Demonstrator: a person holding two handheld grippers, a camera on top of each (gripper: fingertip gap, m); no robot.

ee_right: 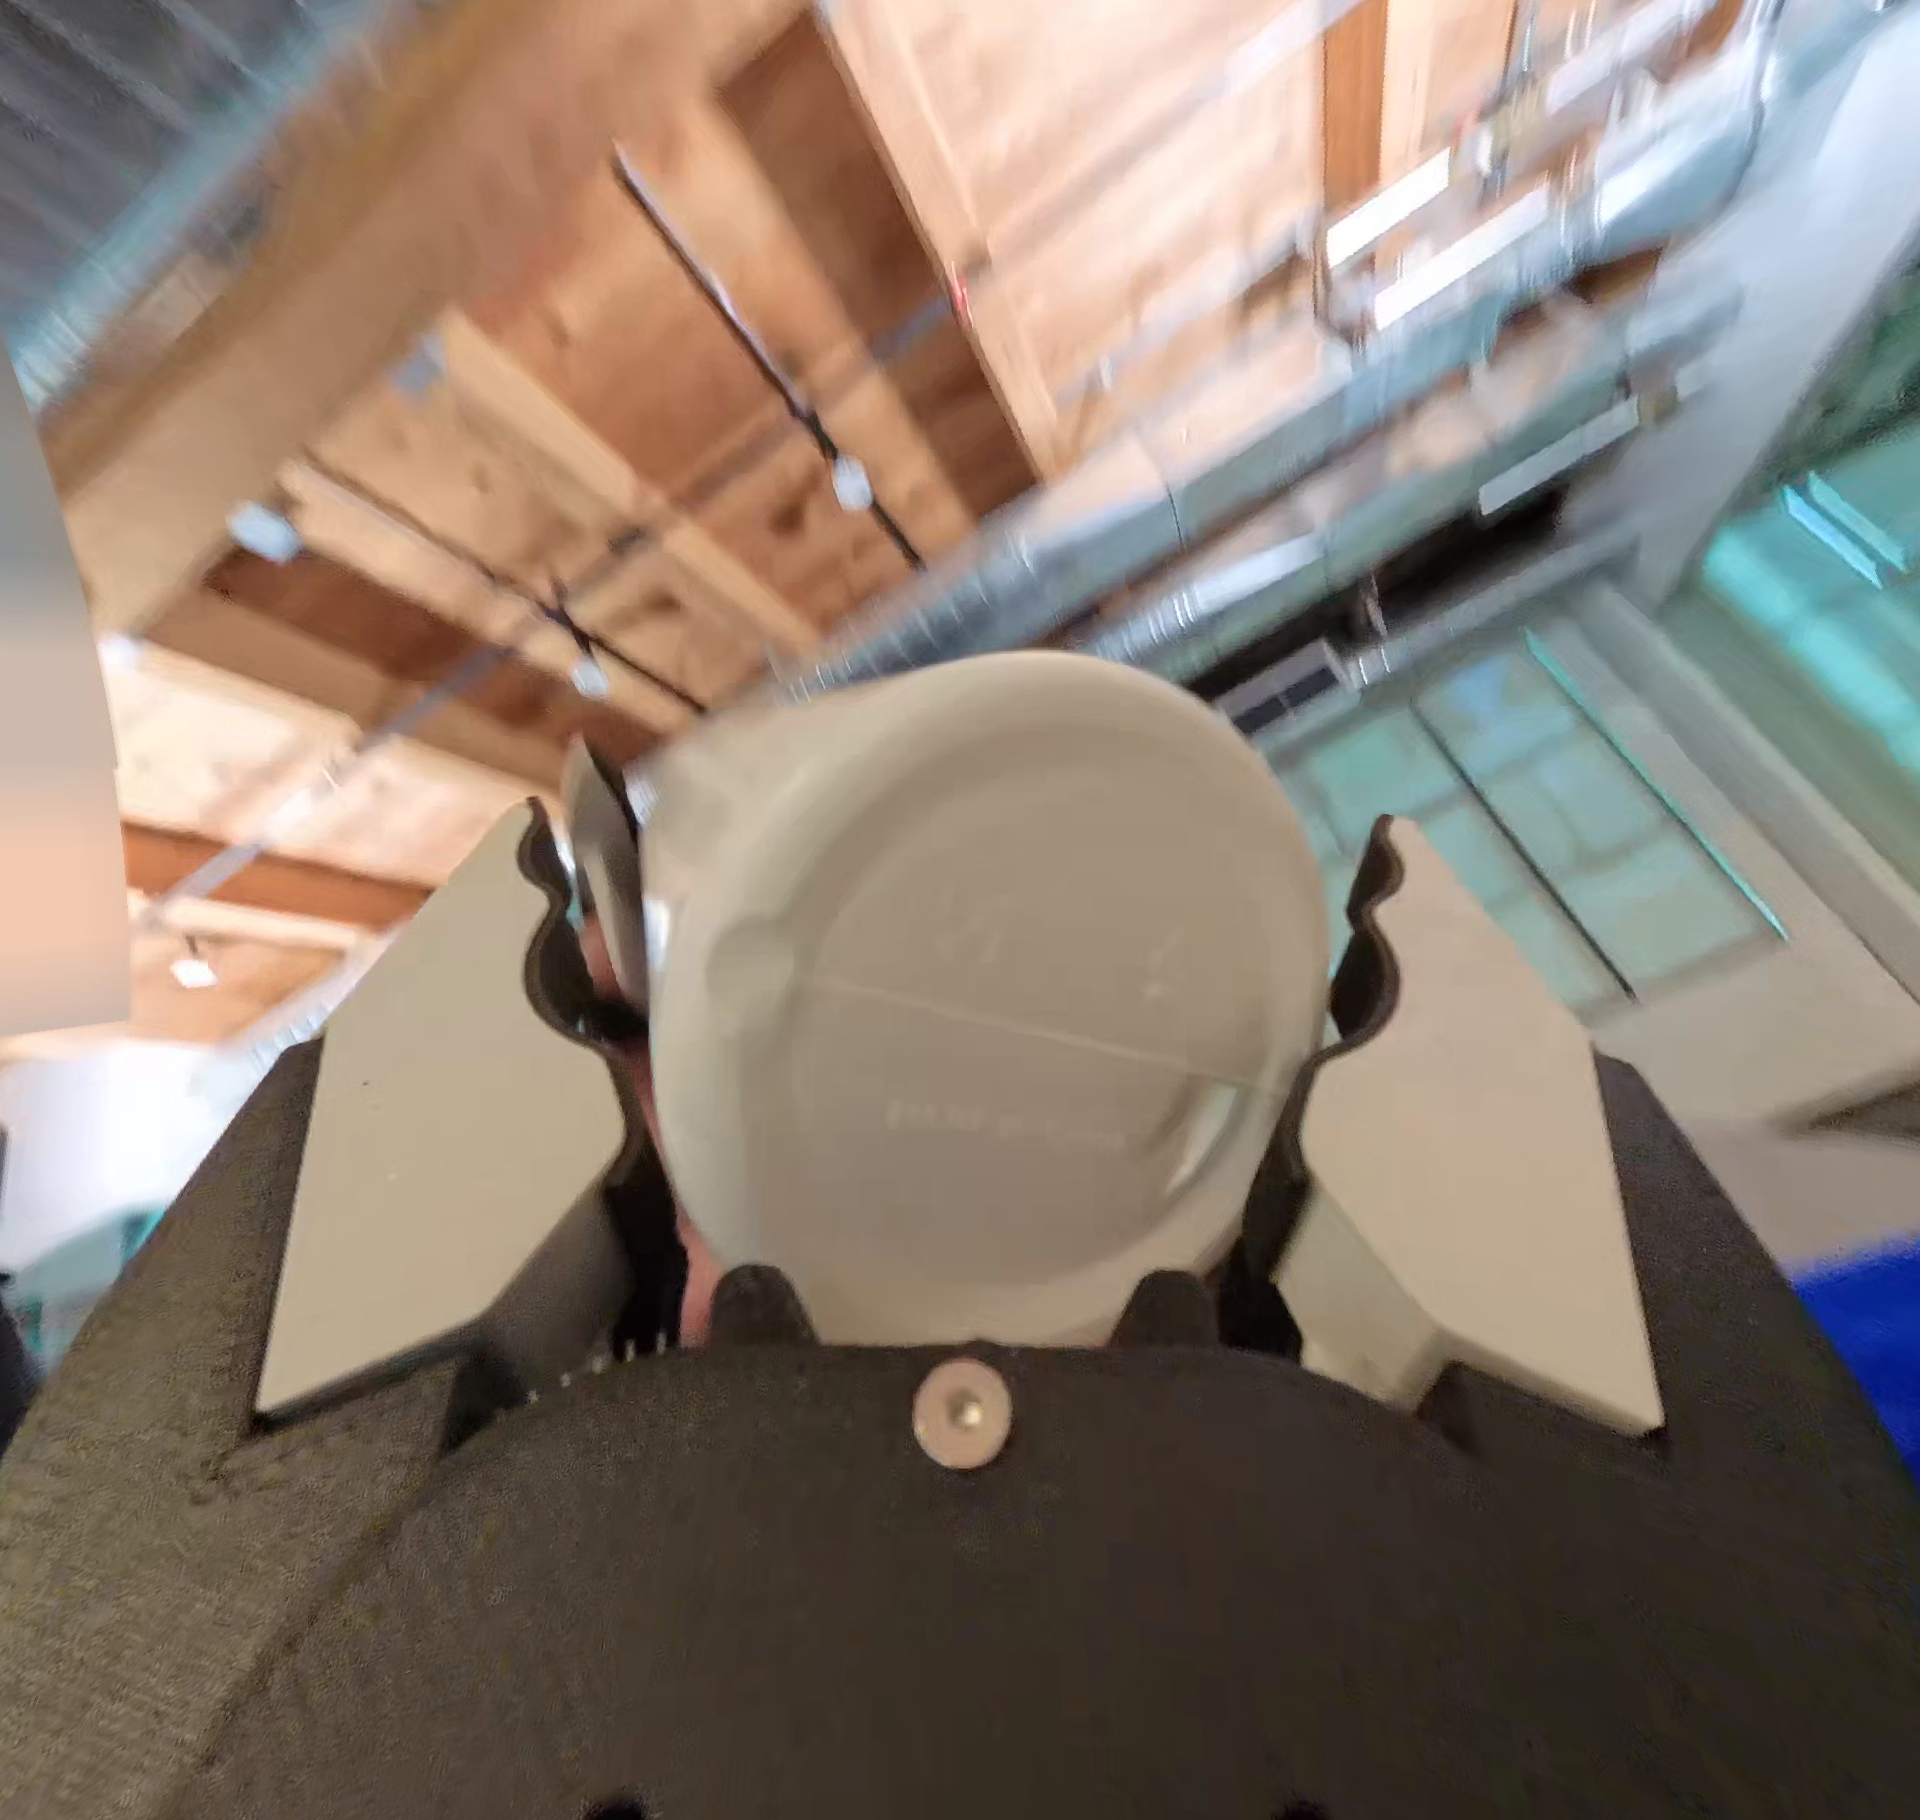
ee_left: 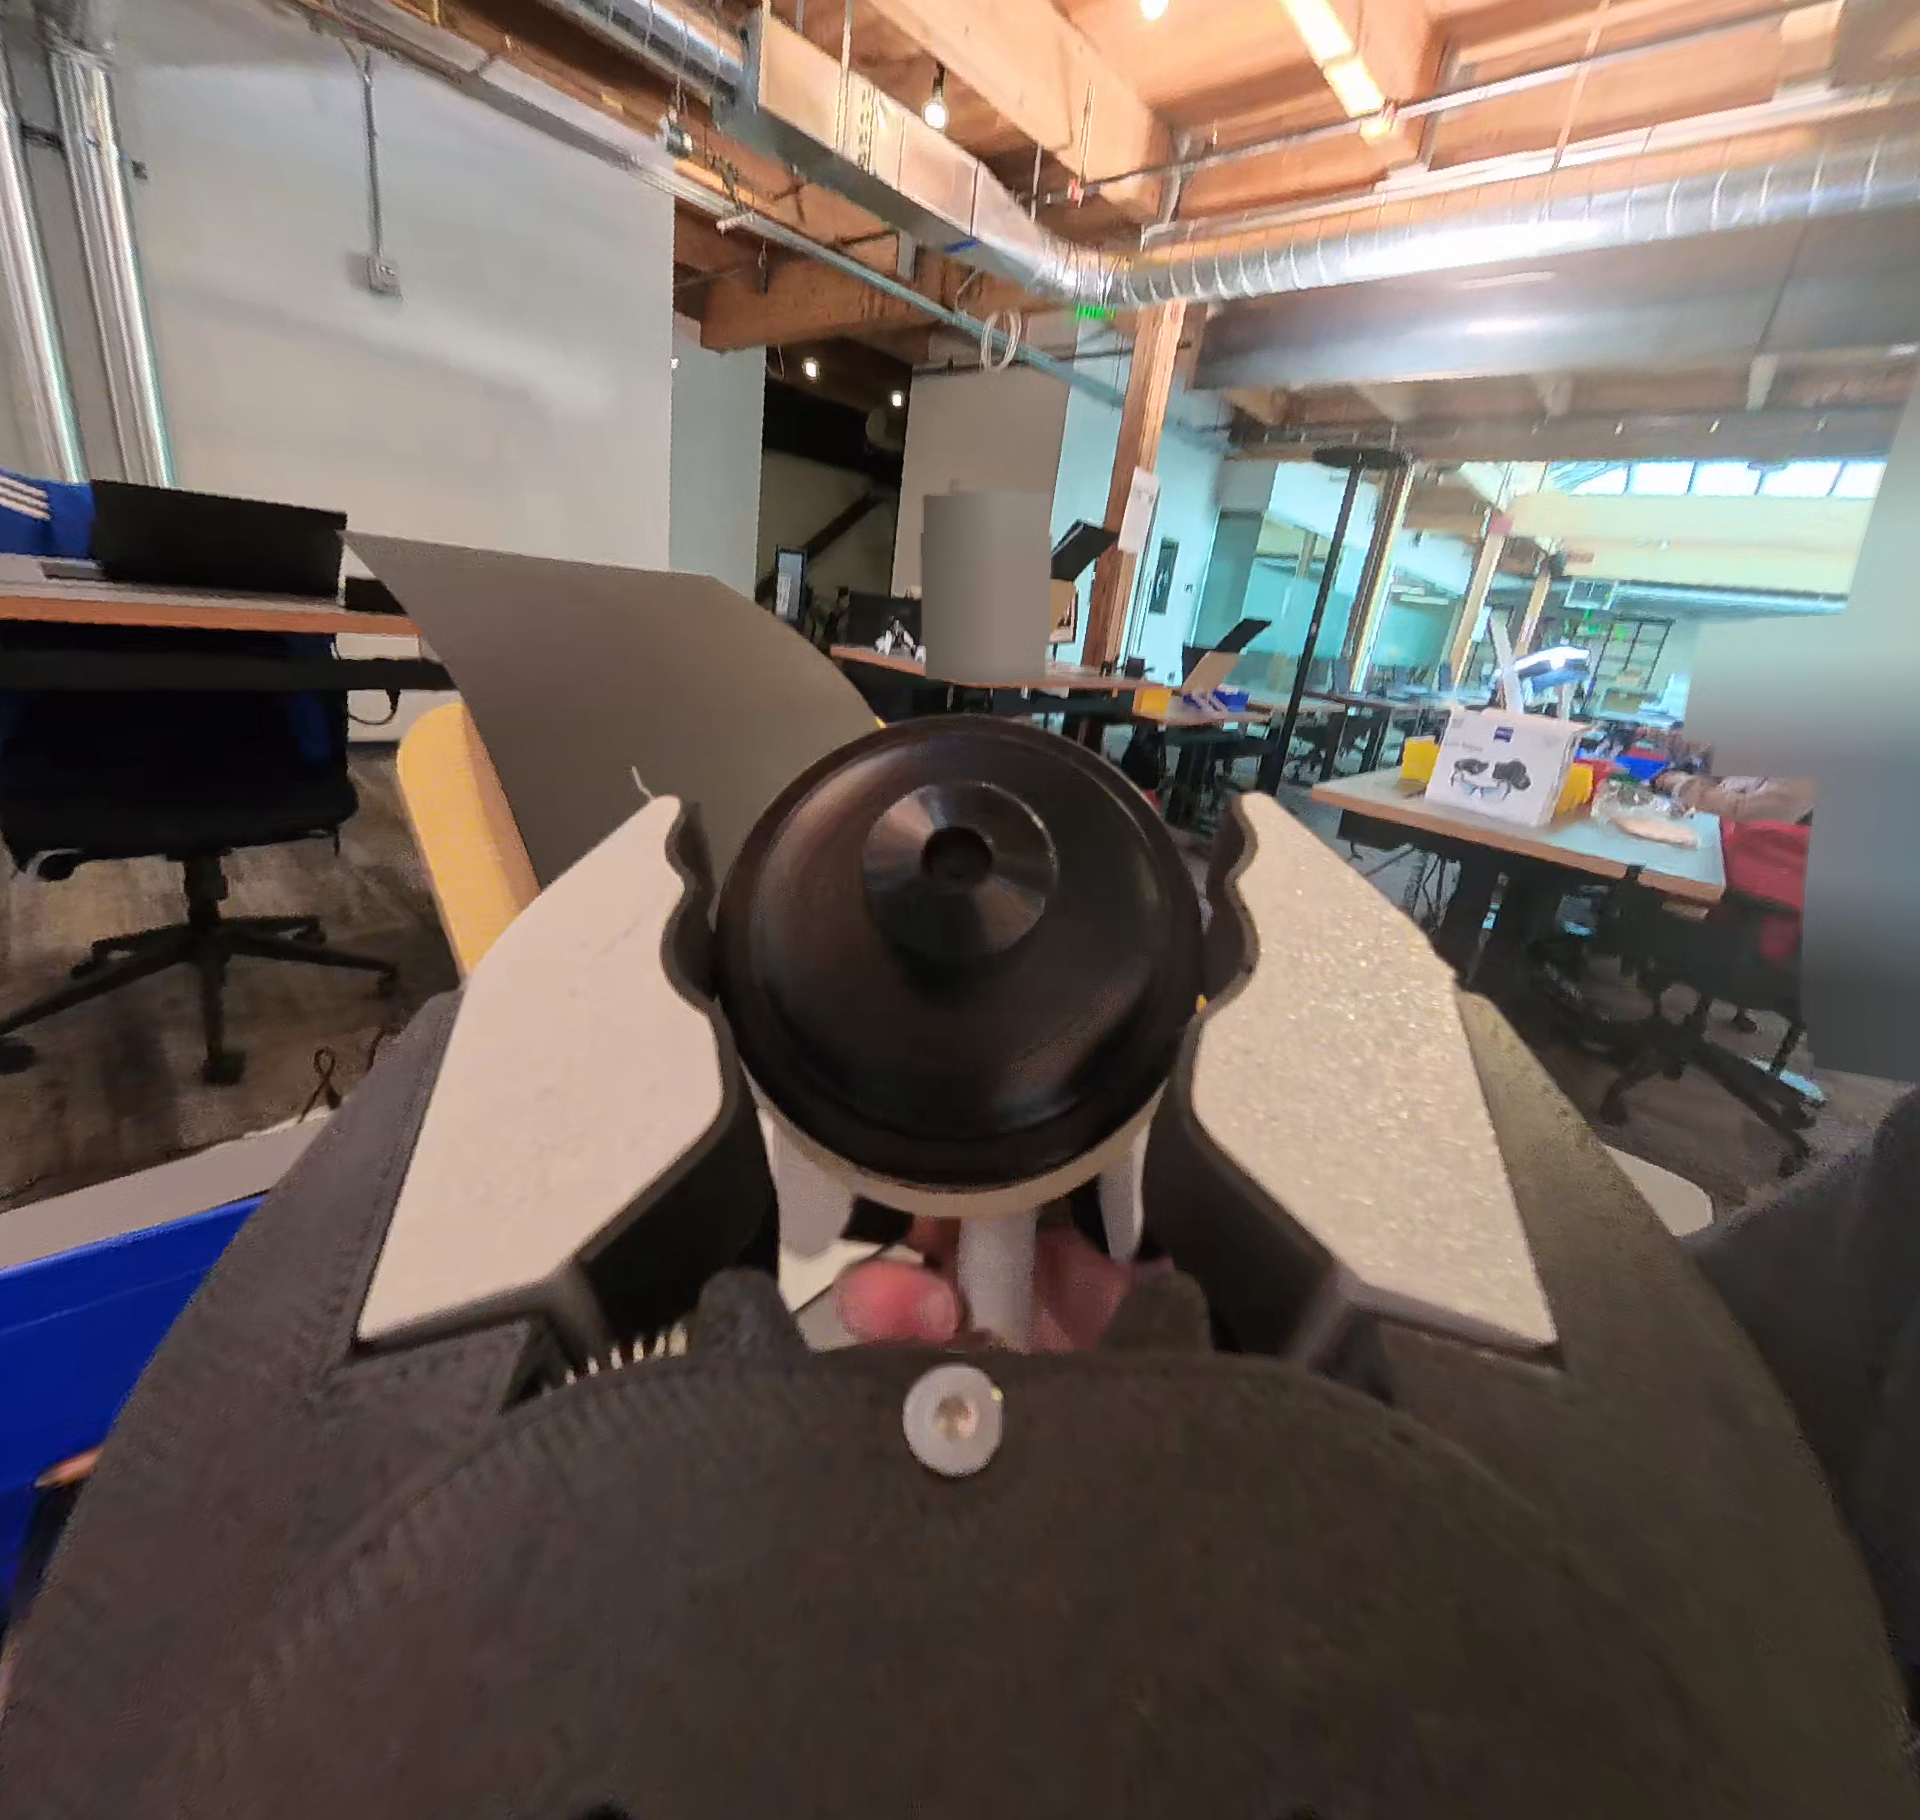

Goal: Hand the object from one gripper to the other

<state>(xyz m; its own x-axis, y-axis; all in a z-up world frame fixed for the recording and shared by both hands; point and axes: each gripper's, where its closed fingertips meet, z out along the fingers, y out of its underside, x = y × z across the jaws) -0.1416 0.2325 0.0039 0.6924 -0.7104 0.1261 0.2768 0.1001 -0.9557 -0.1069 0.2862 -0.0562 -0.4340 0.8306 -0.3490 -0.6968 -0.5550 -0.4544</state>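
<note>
A white bottle with a black cap (ee_left: pixel 961 939) sits cap-end toward the camera between the fingers of my left gripper (ee_left: pixel 961 814), whose jaws press on its sides. Below it, the white fingers (ee_left: pixel 805 1199) of the other gripper and a person's hand (ee_left: pixel 899 1297) show. In the right wrist view the bottle's white bottom (ee_right: pixel 987 991) fills the gap of my right gripper (ee_right: pixel 961 825), which is closed around it. A grey strip (ee_right: pixel 603 887) shows beside its left finger. This view is blurred and points at the ceiling.
A black office chair (ee_left: pixel 197 835) and a desk with a black case (ee_left: pixel 208 544) stand at the left. A yellow chair back (ee_left: pixel 457 835) and a dark grey sheet (ee_left: pixel 623 679) are just ahead. A table with a white box (ee_left: pixel 1507 762) is at the right, a blue bin (ee_left: pixel 104 1355) at the lower left.
</note>
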